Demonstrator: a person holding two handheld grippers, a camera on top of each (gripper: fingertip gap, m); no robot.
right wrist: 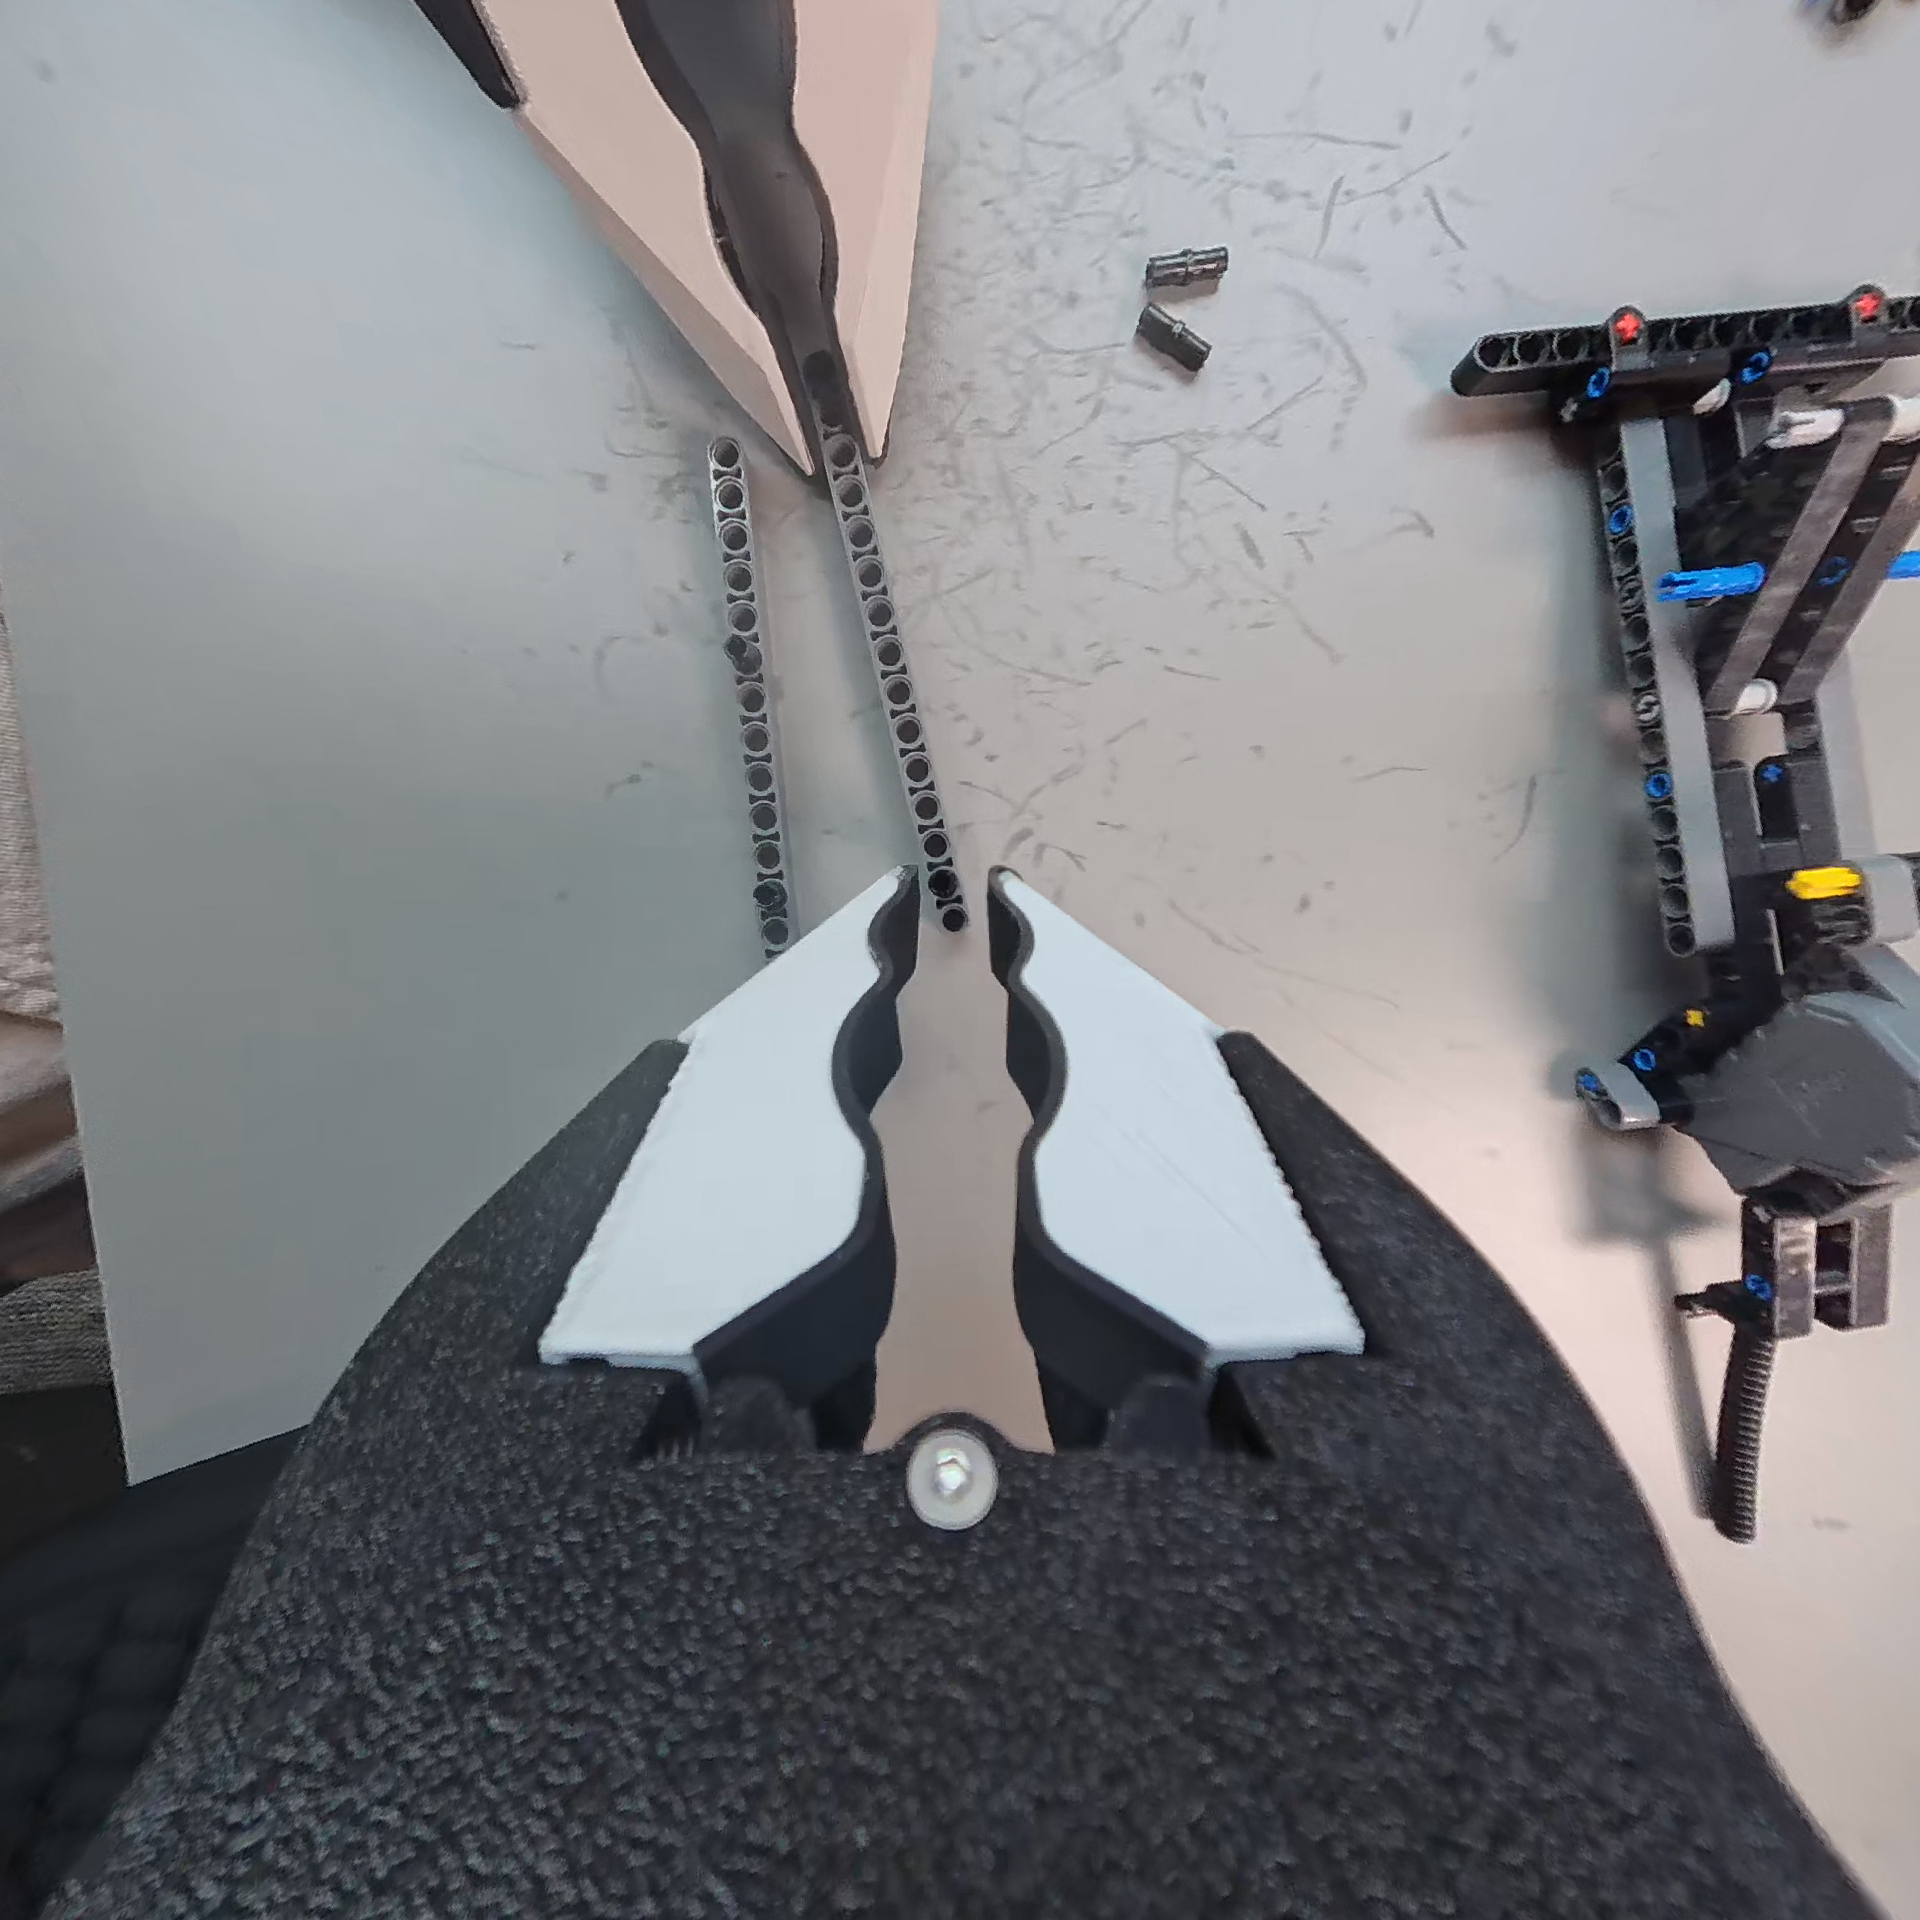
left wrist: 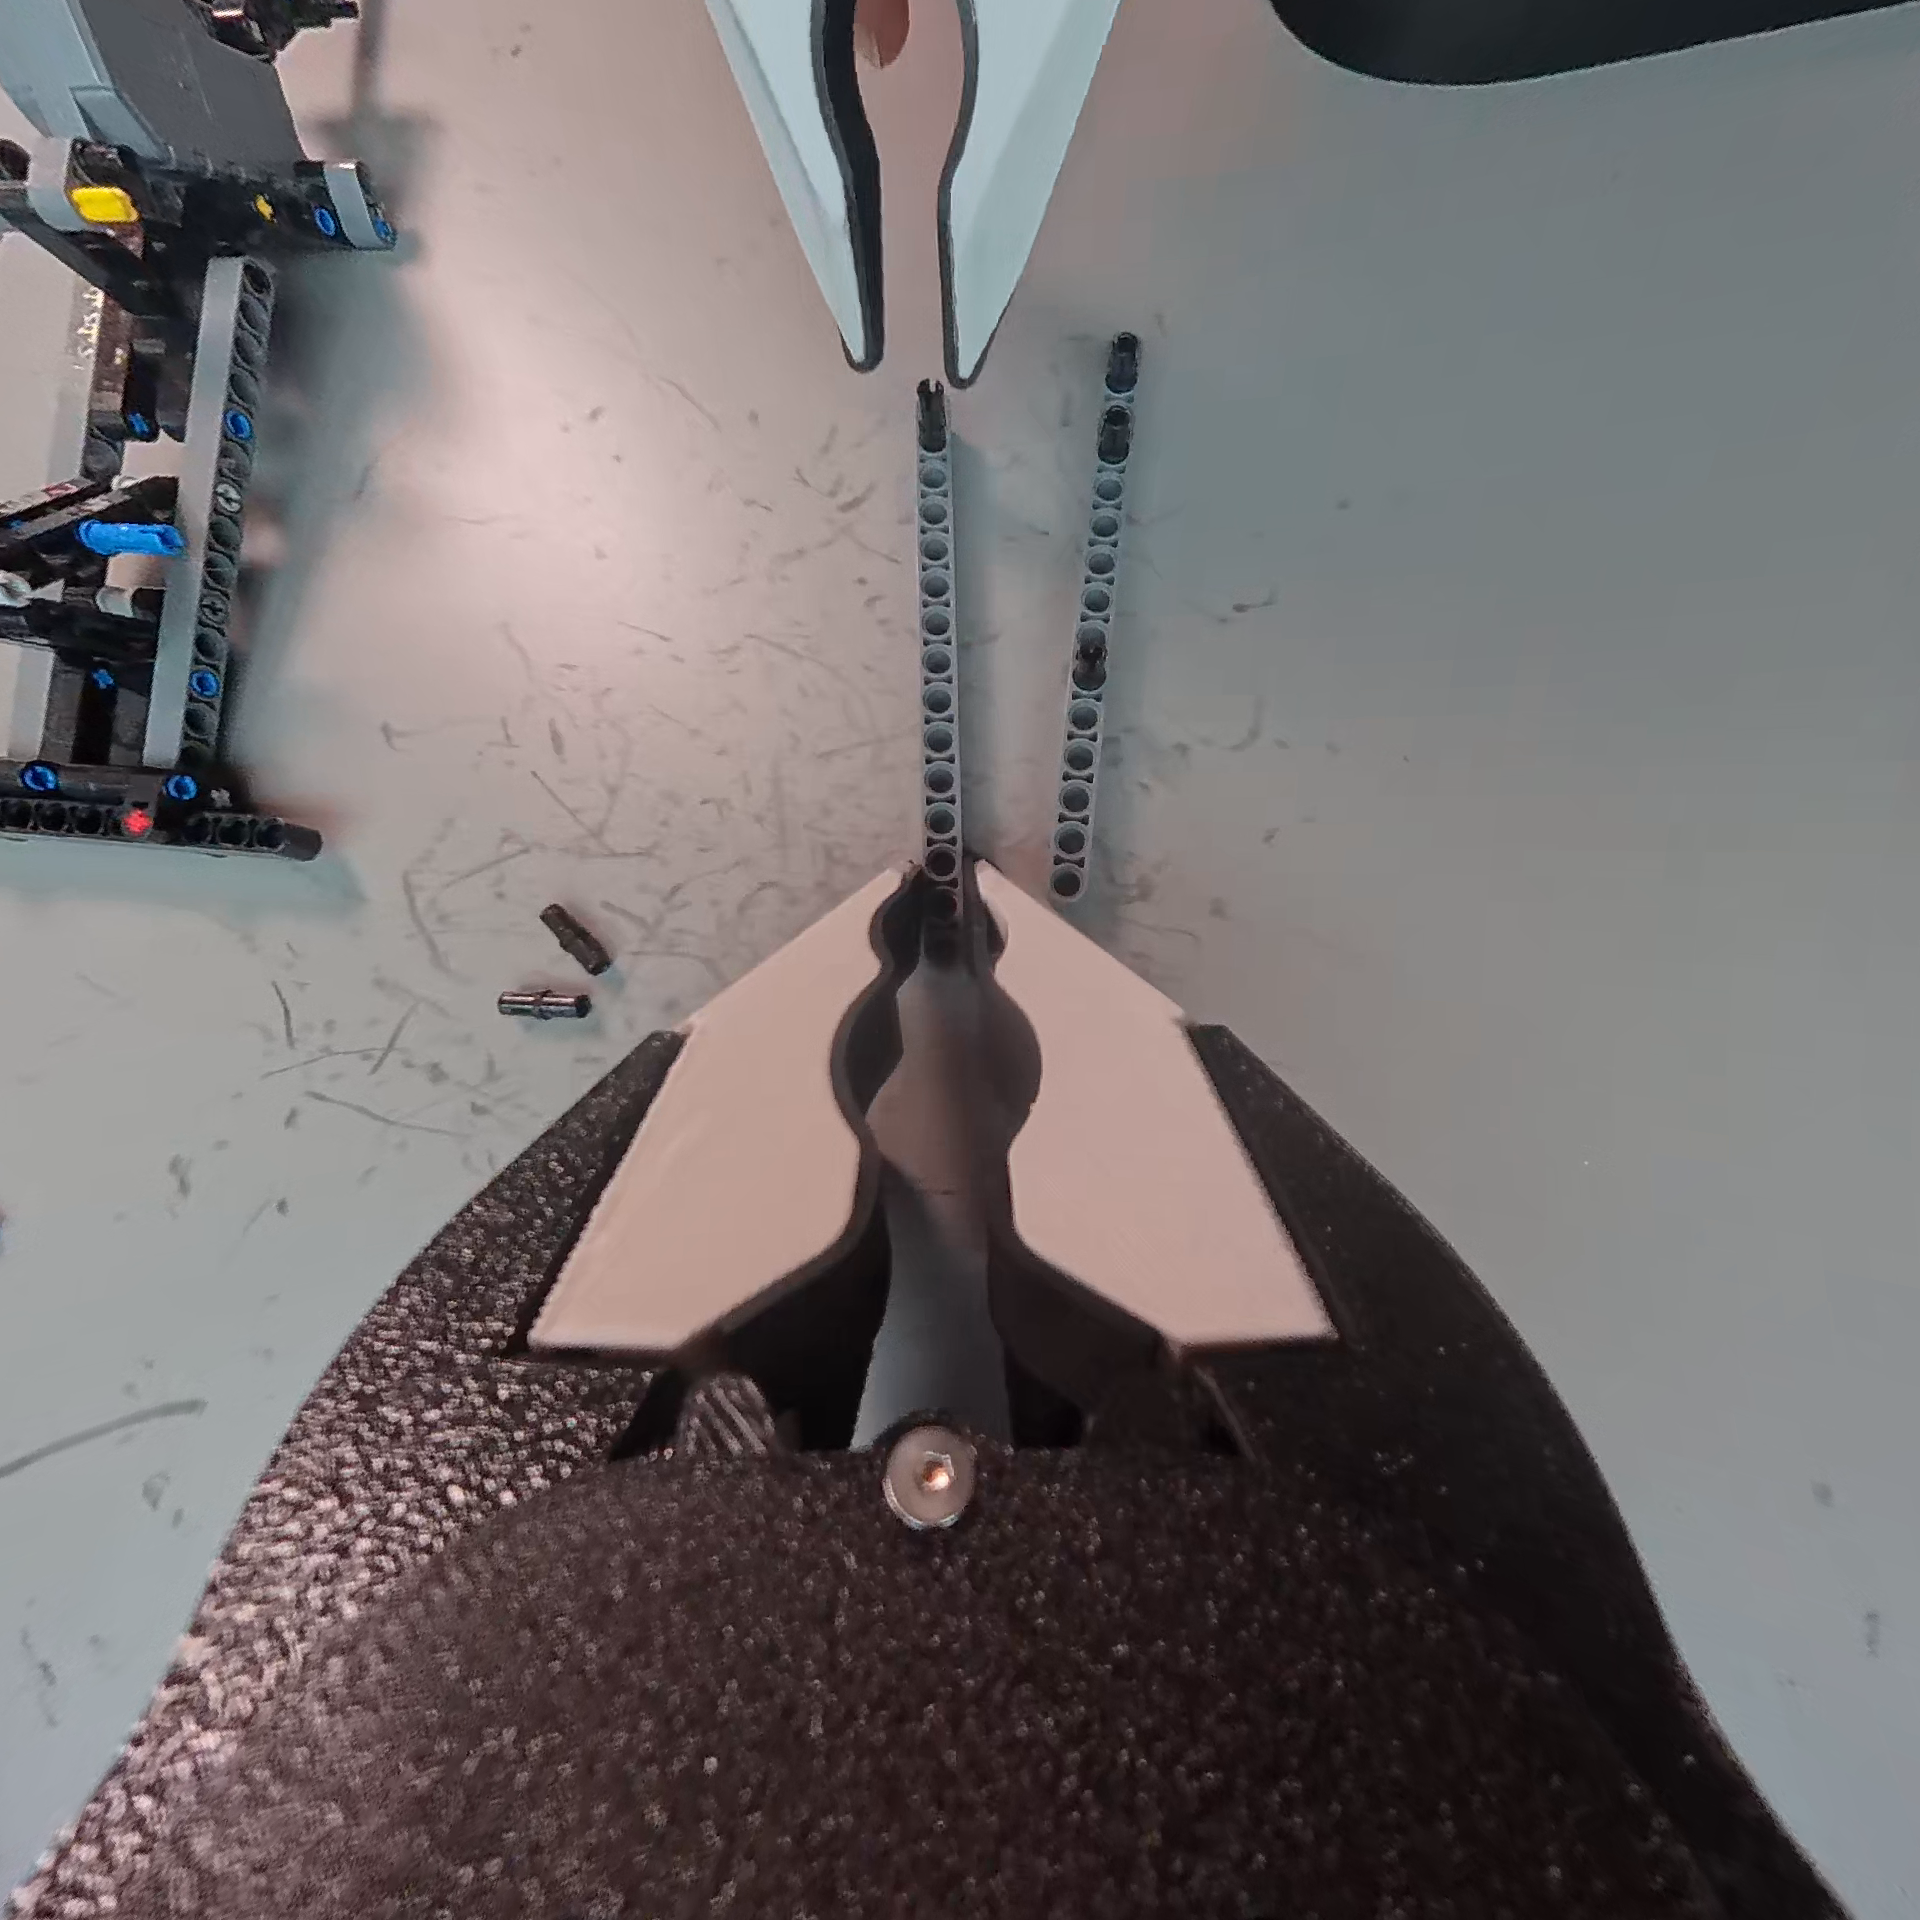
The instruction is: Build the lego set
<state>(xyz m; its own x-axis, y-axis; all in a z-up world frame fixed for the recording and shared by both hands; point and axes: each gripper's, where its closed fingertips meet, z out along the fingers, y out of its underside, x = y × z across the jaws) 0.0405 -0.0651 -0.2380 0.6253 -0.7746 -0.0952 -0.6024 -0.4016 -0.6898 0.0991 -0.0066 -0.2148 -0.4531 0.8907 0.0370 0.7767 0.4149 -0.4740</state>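
1. While one end of a long grey beam (left wrist: 937,665) is clamped in the left gripper (left wrist: 943,894), its far end (a black pin is seated there) is framed by the parted right gripper (right wrist: 953,883), untouched.
2. A second beam (left wrist: 1091,644) is seen just beside it on the table (left wrist: 1507,727).
3. Two loose pins (left wrist: 561,966) and the half-built model (left wrist: 156,499) are seen well apart.

- Held grey beam (left wrist: 938,665) is sitting mid-table; second beam (left wrist: 1091,634) is lying just beside it, narrowing that gap.
- Two loose pins (left wrist: 561,966) are lying nearby on the model's side.
- Lego model (left wrist: 156,499) is blocking farther out.
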